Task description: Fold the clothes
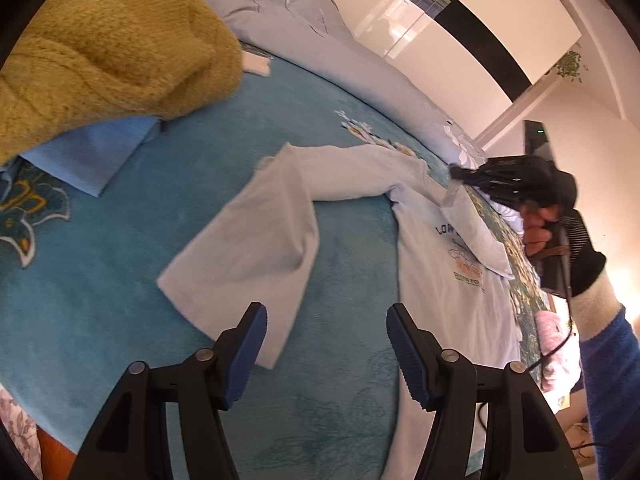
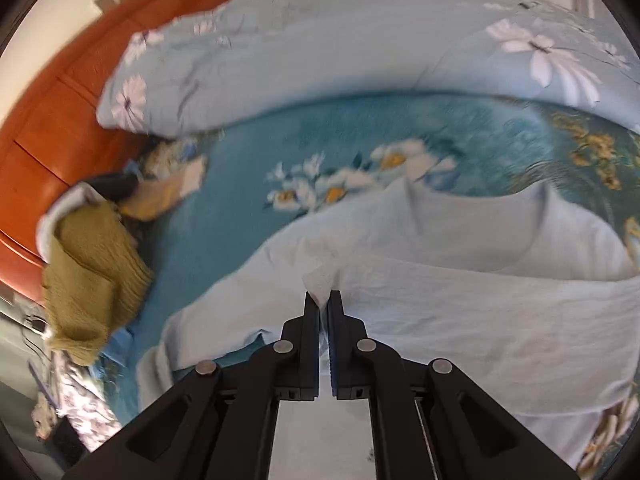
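On bed blanket (image 1: 120,280): right hand-held gripper (image 2: 324,296) pinching shirt (image 2: 480,320).

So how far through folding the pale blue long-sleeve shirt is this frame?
Early. Done: the pale blue shirt lies spread on the teal blanket, print up. In hand: the right gripper is shut on a pinch of its fabric, one sleeve folded across the chest; the left gripper is open and empty. Left: the other sleeve lies outstretched, the body unfolded, and the mustard sweater waits.

Right claw (image 2: 324,300) pinches a fold of pale-blue shirt (image 2: 460,292).
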Demonstrator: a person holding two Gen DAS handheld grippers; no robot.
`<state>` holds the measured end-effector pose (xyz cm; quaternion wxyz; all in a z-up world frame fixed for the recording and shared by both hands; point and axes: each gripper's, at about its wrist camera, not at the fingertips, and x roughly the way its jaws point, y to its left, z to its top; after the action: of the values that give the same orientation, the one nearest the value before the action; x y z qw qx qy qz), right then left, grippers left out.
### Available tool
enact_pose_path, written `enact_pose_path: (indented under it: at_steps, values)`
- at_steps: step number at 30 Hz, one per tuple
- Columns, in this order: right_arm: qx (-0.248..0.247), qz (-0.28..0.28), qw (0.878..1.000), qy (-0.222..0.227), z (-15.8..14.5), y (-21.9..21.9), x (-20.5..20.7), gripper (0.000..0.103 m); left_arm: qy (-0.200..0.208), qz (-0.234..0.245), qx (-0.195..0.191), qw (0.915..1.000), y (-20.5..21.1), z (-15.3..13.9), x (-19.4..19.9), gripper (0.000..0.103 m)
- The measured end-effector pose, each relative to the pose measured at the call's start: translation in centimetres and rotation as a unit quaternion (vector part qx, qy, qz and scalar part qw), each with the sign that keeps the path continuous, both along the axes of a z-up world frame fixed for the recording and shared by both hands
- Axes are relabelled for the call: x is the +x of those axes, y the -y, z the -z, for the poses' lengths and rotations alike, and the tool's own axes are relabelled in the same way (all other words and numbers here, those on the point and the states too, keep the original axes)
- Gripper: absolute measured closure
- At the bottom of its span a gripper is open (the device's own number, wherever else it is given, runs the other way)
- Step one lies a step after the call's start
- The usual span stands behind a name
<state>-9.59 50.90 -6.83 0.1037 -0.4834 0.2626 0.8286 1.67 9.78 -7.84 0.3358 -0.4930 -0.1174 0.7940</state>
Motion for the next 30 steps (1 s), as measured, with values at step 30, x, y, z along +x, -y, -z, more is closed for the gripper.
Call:
enact_pose_path:
  at_steps: [30]
  values:
    - [-0.028,0.026,0.997,-0.069,-1.0,0.6,21.1,0.061,-0.091,0.072,-0.157,0.9808,-3.3,2.2,1.7,0.036]
